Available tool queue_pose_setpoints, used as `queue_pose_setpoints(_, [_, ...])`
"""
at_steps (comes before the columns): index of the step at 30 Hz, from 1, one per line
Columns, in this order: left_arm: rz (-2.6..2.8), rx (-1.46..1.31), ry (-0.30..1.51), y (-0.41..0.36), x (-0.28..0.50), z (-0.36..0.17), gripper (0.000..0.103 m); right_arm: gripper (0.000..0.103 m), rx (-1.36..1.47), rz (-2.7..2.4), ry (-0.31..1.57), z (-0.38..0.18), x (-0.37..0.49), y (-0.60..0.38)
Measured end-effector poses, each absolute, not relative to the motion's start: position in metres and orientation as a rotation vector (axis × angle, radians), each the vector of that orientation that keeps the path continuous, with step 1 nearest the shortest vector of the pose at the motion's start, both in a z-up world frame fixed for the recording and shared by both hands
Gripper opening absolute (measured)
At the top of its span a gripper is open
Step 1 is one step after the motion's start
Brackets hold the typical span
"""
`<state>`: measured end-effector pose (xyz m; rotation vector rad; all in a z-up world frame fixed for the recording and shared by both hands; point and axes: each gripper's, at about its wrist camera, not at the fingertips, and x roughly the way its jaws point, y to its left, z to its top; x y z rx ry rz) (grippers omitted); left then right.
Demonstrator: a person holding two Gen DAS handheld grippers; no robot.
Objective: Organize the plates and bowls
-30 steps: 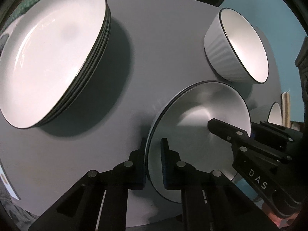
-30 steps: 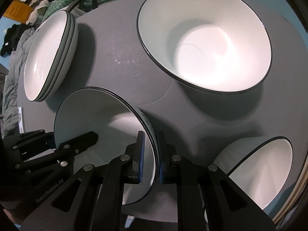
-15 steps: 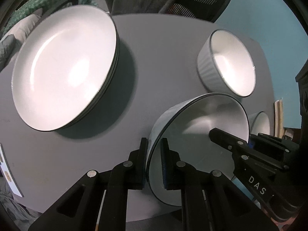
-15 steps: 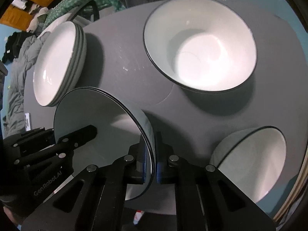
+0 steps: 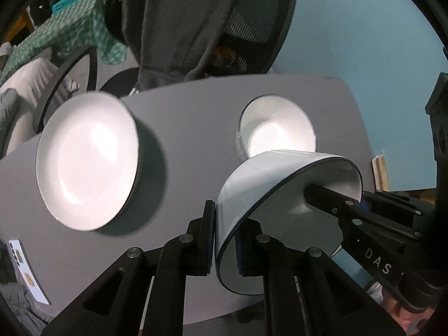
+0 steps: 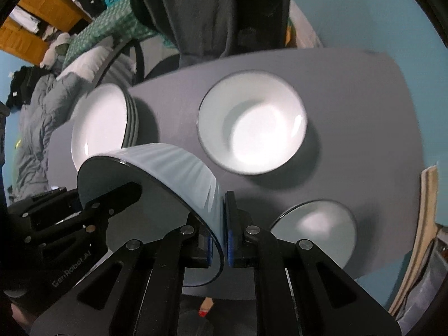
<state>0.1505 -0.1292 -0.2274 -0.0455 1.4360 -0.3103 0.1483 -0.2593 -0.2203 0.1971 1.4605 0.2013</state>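
We are holding one ribbed bowl (image 5: 280, 193) between both grippers, clear of the grey desk (image 5: 190, 128). The left gripper (image 5: 225, 240) is pinching the near rim, one pad outside the wall and one inside, and the right gripper (image 6: 219, 245) is pinching the opposite rim the same way; each shows in the other's view, reaching into the bowl's mouth. The bowl is tilting, its mouth turned toward us rather than upward.

To carry this step well, we are judging that both grips need to move as one, so the rim is neither pulled apart nor twisted. The likely target is the empty bowl (image 6: 252, 121) standing near the middle of the desk, well apart from the plate stack (image 5: 86, 159) on the left; another bowl (image 6: 313, 232) sits near the right edge. We are aiming to level the held bowl, centre it over the chosen one, and set it down before either gripper lets go.
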Motion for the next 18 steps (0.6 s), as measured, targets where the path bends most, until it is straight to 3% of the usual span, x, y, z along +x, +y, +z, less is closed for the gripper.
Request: queue_pose_setpoints(18, [-0.32, 0.008, 1.434, -0.164, 0.206, -0.243, 0.012, 0.008, 0.222, 0.154, 1.464, -0.231, 0.19, -0.304])
